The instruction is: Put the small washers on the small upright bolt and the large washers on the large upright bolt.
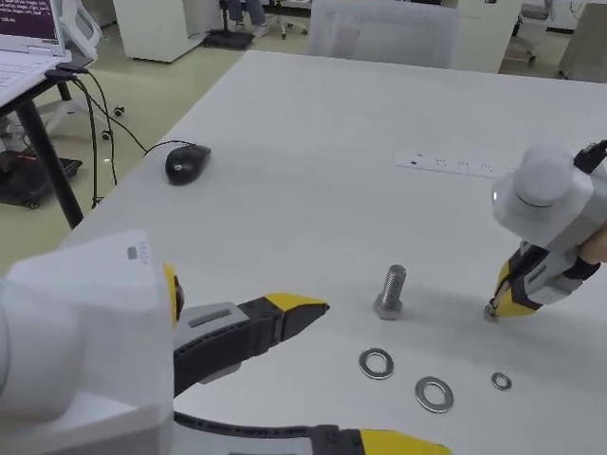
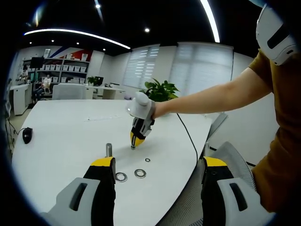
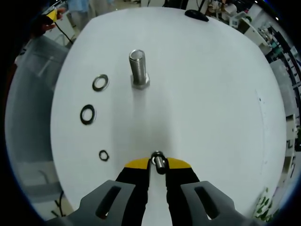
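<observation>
Nearest to us, our left gripper (image 2: pixel 159 162) hangs above the near edge of the white surface (image 1: pixel 313 171), its yellow-tipped jaws spread wide with nothing between them. Just beyond it the large bolt (image 1: pixel 391 289) stands upright on its head, nothing on its thread. Two large washers (image 1: pixel 377 363) (image 1: pixel 434 393) lie flat, side by side, just in front of it, close but not touching. One small washer (image 1: pixel 501 381) lies flat a little to their right.

Our right gripper (image 3: pixel 158 165) points down at the surface to the right of the large bolt. Its jaws are drawn in to a narrow gap, closed on the top of the small bolt (image 3: pixel 161 162). A bright ring (image 3: pixel 154 158) shows at the bolt's top there, perhaps another small washer, though we cannot tell for sure at this size.

Farther off on the left a black mouse (image 1: pixel 187 163) rests on the surface, and a white power strip (image 1: pixel 446 163) lies far off on the right.
</observation>
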A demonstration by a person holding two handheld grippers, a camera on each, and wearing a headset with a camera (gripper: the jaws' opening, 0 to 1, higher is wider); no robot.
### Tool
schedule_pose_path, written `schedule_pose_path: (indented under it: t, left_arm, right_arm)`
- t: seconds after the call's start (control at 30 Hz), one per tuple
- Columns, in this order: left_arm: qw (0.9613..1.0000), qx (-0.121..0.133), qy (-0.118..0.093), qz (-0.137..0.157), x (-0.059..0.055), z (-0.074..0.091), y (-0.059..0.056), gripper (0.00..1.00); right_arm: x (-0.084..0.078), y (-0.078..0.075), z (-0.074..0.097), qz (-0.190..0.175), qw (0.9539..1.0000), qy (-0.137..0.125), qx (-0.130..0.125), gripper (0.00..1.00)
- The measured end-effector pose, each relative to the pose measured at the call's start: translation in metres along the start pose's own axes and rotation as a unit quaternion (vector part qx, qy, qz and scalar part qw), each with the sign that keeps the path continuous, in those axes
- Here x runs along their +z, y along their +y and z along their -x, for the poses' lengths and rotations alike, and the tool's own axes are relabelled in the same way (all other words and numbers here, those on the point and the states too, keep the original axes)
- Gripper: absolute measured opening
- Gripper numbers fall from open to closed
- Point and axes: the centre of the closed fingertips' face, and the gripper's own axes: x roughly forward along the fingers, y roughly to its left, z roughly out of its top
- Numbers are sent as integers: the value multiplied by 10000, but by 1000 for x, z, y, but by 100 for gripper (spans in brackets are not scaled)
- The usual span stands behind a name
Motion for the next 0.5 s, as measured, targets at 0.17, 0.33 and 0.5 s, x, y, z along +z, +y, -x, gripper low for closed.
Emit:
schedule_pose_path:
  t: [0.17,0.33,0.5]
  left_arm:
    - [10000,5,-8,2,0,0,1,74]
    - [10000,13,-21,12,0,1,2,74]
    - [10000,2,-15,6,0,1,2,74]
  right_arm:
    - [-1,1,-4,5,10000,-4,8,14]
    - [-2,2,-6,-21,10000,-17,7,17]
    - [-4,2,-4,-58,10000,-42,-10,18]
